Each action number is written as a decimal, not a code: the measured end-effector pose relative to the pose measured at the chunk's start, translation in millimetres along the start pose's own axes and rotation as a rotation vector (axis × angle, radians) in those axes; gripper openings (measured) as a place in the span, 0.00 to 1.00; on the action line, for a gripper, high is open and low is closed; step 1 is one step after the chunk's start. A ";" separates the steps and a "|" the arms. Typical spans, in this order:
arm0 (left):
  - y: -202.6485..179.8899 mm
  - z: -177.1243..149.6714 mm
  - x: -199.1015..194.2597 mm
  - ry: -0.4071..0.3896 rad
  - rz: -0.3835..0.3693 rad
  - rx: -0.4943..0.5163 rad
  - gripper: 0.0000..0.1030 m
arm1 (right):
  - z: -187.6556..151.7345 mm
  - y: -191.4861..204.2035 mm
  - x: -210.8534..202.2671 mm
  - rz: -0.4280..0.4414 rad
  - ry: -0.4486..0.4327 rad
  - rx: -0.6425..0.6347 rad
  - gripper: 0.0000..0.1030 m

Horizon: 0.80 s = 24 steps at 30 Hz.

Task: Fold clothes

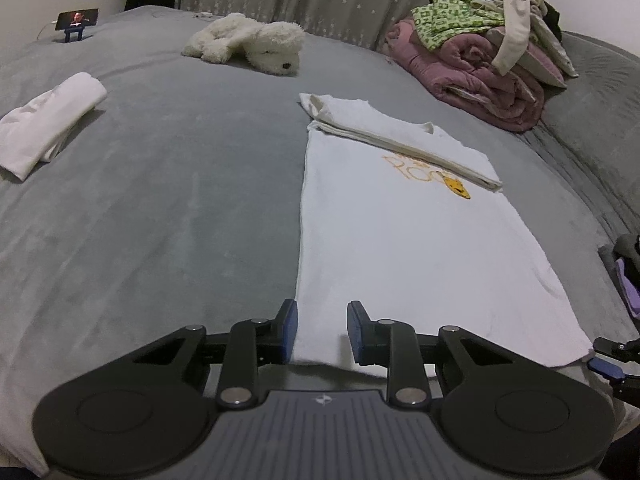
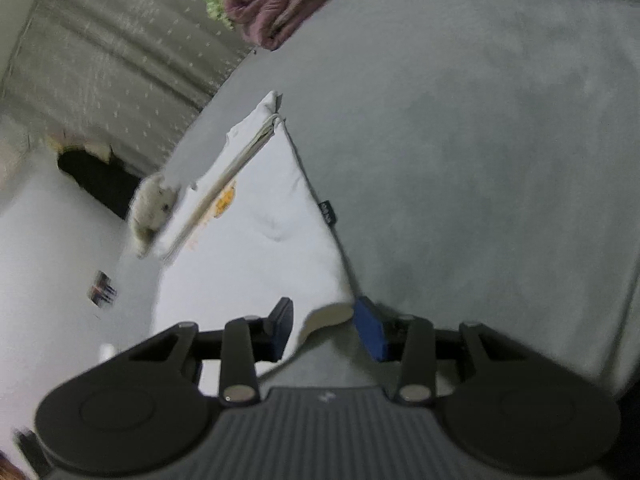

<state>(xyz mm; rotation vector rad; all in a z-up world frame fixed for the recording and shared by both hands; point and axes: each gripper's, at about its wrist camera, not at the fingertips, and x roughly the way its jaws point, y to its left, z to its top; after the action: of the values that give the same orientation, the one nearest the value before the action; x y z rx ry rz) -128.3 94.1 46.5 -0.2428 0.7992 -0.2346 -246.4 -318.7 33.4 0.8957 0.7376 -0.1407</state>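
Note:
A white T-shirt with an orange print lies flat on the grey bed, its sides and sleeves folded in, so it forms a long strip. My left gripper sits at the shirt's near left hem corner. Its blue pads stand apart with the hem between them, and they do not press on the cloth. In the right wrist view, which is rolled and blurred, the right gripper straddles the other near corner, which curls up between open jaws. The right gripper also shows at the left wrist view's right edge.
A folded white garment lies at the left of the bed. A white plush dog rests at the back. A pile of clothes on a pink blanket sits back right. A phone on a stand is far left.

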 end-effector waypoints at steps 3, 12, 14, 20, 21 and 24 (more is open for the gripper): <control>2.7 -0.1 -0.7 0.005 -0.011 -0.016 0.25 | -2.0 -0.4 2.9 -0.007 -0.010 0.024 0.33; 10.9 2.8 3.6 0.032 -0.050 -0.083 0.25 | -6.2 5.8 10.3 -0.050 -0.035 -0.001 0.33; 17.7 6.3 2.6 0.032 -0.075 -0.126 0.26 | -5.3 3.0 8.6 -0.043 -0.044 0.016 0.32; 24.5 5.1 8.6 0.063 -0.118 -0.194 0.28 | -2.8 -5.2 7.7 -0.023 -0.055 0.075 0.25; 22.0 4.2 9.4 0.065 -0.120 -0.183 0.28 | -3.6 -4.6 8.8 -0.022 -0.053 0.075 0.25; 18.7 4.1 10.0 0.063 -0.105 -0.152 0.30 | -4.6 -2.2 11.5 -0.018 -0.050 0.069 0.25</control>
<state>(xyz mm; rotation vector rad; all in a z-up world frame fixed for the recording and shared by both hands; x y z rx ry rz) -116.4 109.3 36.9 -0.4225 0.8693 -0.2817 -241.0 -314.5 22.8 0.9481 0.6976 -0.2055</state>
